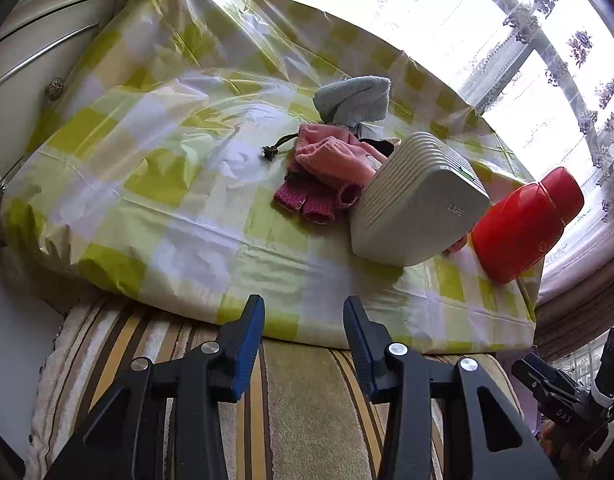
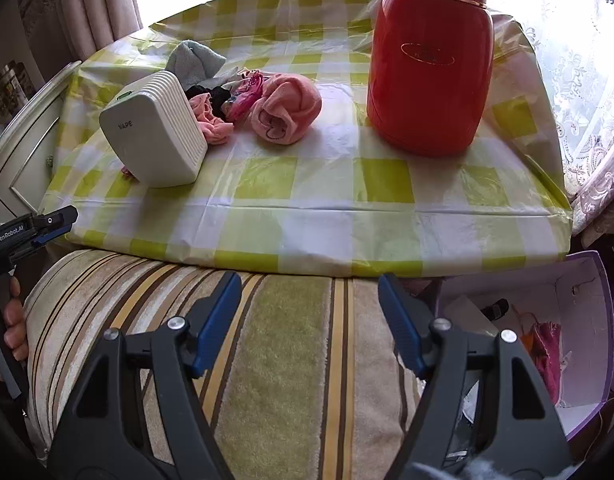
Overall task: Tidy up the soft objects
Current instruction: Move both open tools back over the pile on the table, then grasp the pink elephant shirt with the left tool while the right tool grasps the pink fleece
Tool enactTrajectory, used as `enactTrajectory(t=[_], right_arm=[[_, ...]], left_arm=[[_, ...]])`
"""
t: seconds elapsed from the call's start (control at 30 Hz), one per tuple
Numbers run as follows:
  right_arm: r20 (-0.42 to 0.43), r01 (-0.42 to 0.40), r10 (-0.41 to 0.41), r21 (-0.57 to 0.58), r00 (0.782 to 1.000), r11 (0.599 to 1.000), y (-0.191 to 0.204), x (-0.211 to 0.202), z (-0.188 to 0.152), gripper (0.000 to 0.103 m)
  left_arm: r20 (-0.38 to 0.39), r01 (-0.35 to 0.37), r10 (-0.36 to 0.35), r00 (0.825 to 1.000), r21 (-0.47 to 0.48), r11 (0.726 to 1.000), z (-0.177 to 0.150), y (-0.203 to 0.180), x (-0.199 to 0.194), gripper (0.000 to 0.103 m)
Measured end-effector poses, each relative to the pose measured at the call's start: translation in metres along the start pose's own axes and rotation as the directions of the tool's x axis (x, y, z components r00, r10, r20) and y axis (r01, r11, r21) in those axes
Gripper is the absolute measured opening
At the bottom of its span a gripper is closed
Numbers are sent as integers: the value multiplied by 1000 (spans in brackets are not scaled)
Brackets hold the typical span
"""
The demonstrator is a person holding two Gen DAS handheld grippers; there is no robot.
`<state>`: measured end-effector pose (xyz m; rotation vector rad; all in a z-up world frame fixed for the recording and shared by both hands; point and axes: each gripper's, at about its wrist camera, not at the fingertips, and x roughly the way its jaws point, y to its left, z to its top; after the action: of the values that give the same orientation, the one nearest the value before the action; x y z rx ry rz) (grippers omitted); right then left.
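Observation:
A pile of soft things lies on the checked tablecloth (image 1: 167, 184): a pale blue cloth (image 1: 353, 98), a pink cloth (image 1: 335, 156) and a dark pink knitted glove (image 1: 313, 200). In the right wrist view the blue cloth (image 2: 195, 60), a rolled pink cloth (image 2: 287, 110) and small pink and black pieces (image 2: 215, 114) lie behind a white box. My left gripper (image 1: 304, 320) is open and empty over the striped cushion (image 1: 307, 400), short of the table edge. My right gripper (image 2: 310, 304) is open and empty over the same cushion (image 2: 283, 360).
A white ribbed box marked VAPE (image 1: 417, 204) (image 2: 155, 132) and a red flask (image 1: 527, 224) (image 2: 431, 64) stand on the table. An open purple-edged box (image 2: 587, 320) with pink cloth inside sits low right. A white cabinet (image 1: 35, 80) stands left. Windows lie behind.

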<state>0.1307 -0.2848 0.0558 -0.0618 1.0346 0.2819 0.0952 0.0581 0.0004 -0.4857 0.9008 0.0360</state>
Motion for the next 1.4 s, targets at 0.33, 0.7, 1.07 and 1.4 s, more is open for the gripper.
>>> enactTrajectory(t=[0.33,0.7,1.07,1.4], right_arm=[[-2,-11,11,4,1000,1000,6,37,40,74],[71,59,-53,-81,996,995,18,69,86,74],[135,103,-79,-184,988,978,37,100,130,80],[124,144,-115,-259,986,955,45,139,150,85]], left_arm=[[25,53,-52,998,-39,998,46,-1,37,42],[0,204,-208,978,-205,957,99,16,90,42],[-55,297,-324,945,-275,914,119,15,127,42],[-81,325,-360,929,-283,902,131,13,146,42]])
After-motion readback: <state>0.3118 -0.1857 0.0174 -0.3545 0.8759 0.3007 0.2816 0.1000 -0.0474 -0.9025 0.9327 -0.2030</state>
